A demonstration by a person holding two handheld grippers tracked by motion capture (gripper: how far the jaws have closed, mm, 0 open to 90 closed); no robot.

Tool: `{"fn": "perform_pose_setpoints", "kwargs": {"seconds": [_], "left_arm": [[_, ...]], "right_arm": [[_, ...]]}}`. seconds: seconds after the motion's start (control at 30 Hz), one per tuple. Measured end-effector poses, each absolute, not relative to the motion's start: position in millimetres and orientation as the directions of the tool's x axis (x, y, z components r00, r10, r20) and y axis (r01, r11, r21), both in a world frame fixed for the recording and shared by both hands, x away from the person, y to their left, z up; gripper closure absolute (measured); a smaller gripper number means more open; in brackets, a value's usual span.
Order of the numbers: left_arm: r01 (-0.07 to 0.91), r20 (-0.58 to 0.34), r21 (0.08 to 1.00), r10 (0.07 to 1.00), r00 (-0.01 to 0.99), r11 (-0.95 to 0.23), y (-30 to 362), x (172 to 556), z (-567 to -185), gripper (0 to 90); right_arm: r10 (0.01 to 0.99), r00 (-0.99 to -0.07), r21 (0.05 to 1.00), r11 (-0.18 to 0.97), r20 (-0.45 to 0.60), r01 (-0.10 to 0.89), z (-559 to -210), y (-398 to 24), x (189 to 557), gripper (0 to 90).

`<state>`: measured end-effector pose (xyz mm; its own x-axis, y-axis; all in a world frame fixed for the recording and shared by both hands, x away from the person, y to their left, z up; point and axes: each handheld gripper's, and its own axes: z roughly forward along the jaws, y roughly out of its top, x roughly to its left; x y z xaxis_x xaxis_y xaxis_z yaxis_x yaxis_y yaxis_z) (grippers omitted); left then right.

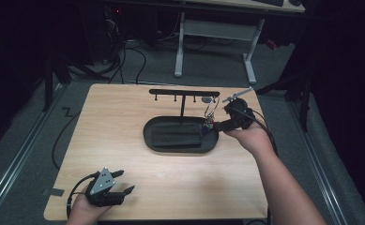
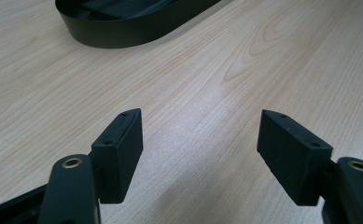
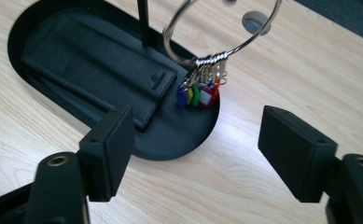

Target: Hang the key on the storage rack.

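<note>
Key ring (image 3: pixel 221 35) hangs from the stand near the desk's far edge, light, jangly; grip its thin steel loop. Right gripper (image 3: pixel 195 140) fingers released; left gripper (image 2: pixel 200 154) fingers too.

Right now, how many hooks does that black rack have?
4 that I can make out, all hanging under the rack crossbar: one near its left end, two either side of the post, one near the right end, where the key ring hangs. They look tiny; more may be hidden.
</note>
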<state>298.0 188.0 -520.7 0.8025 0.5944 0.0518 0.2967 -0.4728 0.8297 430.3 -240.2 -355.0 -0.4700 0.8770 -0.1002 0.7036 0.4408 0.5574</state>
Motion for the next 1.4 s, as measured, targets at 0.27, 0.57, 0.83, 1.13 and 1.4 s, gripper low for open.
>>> {"fn": "perform_pose_setpoints", "kwargs": {"seconds": [0.27, 0.57, 0.83, 1.13, 1.4], "left_arm": [[0.300, 0.049, 0.829, 0.595, 0.802, -0.472, 186.7, 296.6, -521.2, 31.8], [0.298, 0.048, 0.827, 0.588, 0.808, -0.477, 185.1, 295.8, -520.8, 31.8], [0.301, 0.023, 0.837, 0.580, 0.815, -0.456, 184.2, 294.2, -520.3, 31.8], [0.327, 0.008, 0.836, 0.606, 0.795, -0.441, 179.5, 286.7, -520.2, 31.8], [0.357, -0.014, 0.833, 0.628, 0.778, -0.424, 175.3, 284.7, -521.3, 31.7]], "right_arm": [[0.884, -0.463, 0.608, 0.405, -0.067, 0.683, -389.3, -248.4, 403.4, 21.1], [0.878, -0.470, 0.697, 0.394, -0.092, 0.600, -443.9, -248.4, 356.7, 17.1], [0.874, -0.484, 0.751, 0.343, -0.035, 0.564, -497.3, -248.2, 315.5, 16.0], [0.869, -0.494, 0.817, 0.293, -0.012, 0.497, -518.0, -269.8, 270.4, 14.9], [0.824, -0.565, 0.808, 0.359, -0.039, 0.468, -522.6, -255.1, 275.8, 14.8]]}}
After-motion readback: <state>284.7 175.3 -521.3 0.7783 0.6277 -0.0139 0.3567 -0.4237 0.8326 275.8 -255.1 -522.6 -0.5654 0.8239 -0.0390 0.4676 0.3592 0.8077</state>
